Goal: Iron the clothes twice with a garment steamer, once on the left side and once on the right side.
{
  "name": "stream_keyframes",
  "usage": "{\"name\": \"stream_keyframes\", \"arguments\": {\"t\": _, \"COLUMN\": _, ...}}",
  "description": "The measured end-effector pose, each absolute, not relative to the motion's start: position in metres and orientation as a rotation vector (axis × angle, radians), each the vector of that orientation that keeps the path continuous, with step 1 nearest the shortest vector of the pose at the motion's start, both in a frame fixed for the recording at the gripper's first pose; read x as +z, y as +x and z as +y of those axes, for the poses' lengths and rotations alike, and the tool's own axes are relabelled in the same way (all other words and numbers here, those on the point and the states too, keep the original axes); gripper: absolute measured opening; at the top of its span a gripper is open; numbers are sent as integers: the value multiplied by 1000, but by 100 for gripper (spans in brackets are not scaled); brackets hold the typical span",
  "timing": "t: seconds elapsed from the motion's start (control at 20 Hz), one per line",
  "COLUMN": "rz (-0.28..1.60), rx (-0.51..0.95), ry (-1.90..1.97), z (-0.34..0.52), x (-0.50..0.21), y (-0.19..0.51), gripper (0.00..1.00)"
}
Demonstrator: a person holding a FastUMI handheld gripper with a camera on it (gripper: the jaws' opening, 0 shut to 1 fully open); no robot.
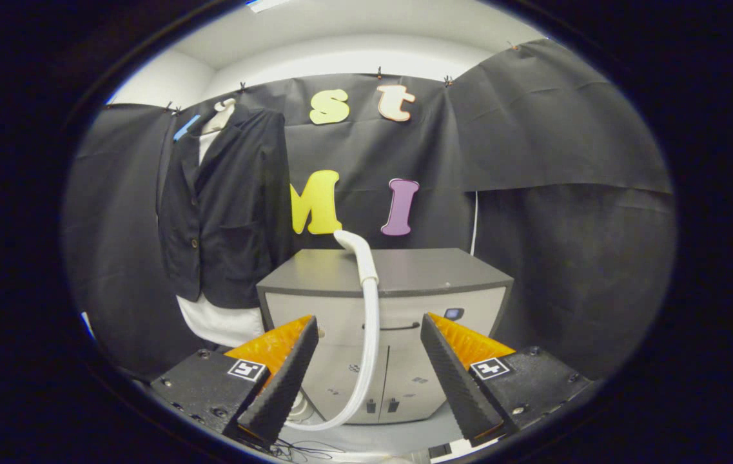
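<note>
Gripper (pixel 369 370) was wide open, its fingers (pixel 282 386) spread apart and not touching anything. Between them, just ahead, ran the white steamer hose (pixel 371 335), curving down from the steamer head (pixel 354 248) that lay on top of the grey cabinet (pixel 443 270). The hose's lower end looped off behind the left finger, so I couldn't see what it plugs into.

The cabinet stood straight ahead beyond the fingers, doors closed, so no clue what was inside. There were some small marks on the doors and a little dark button or badge near the top right of the front, all too small to make out.

The clothes were further back and off to the left of the fingers: a black jacket (pixel 224 206) hanging against the booth wall over something white (pixel 221 322) that peeked out at the collar and below the hem. A blue clip (pixel 185 127) sat by its shoulder. The hanger was mostly hidden.
</note>
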State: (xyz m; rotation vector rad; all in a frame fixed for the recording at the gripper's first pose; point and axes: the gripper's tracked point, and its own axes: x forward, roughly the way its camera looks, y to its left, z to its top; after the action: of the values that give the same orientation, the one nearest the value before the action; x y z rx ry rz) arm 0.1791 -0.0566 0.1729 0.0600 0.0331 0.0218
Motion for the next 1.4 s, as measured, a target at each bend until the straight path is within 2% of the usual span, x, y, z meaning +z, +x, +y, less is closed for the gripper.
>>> {"name": "stream_keyframes", "arguments": {"t": 0.3, "rz": 39, "rx": 123, "ry": 96, "z": -68, "x": 232, "y": 279, "gripper": 100}}
{"name": "stream_keyframes", "arguments": {"t": 0.6, "rz": 106, "rx": 214, "ry": 70, "z": -72, "x": 258, "y": 358, "gripper": 100}}
{"name": "stream_keyframes", "arguments": {"t": 0.85, "rz": 212, "rx": 278, "ry": 77, "z": -69, "x": 244, "y": 415, "gripper": 100}}
{"name": "stream_keyframes", "arguments": {"t": 1.2, "rz": 393, "rx": 289, "ry": 94, "z": -76, "x": 201, "y": 470, "gripper": 99}}
{"name": "stream_keyframes", "arguments": {"t": 1.3, "rz": 426, "rx": 307, "ry": 101, "z": -72, "x": 197, "y": 477, "gripper": 95}}
{"name": "stream_keyframes", "arguments": {"t": 1.35, "rz": 455, "rx": 312, "ry": 99, "z": -70, "x": 191, "y": 480, "gripper": 86}}
{"name": "stream_keyframes", "arguments": {"t": 1.4, "rz": 485, "rx": 322, "ry": 97, "z": -69, "x": 185, "y": 480, "gripper": 81}}
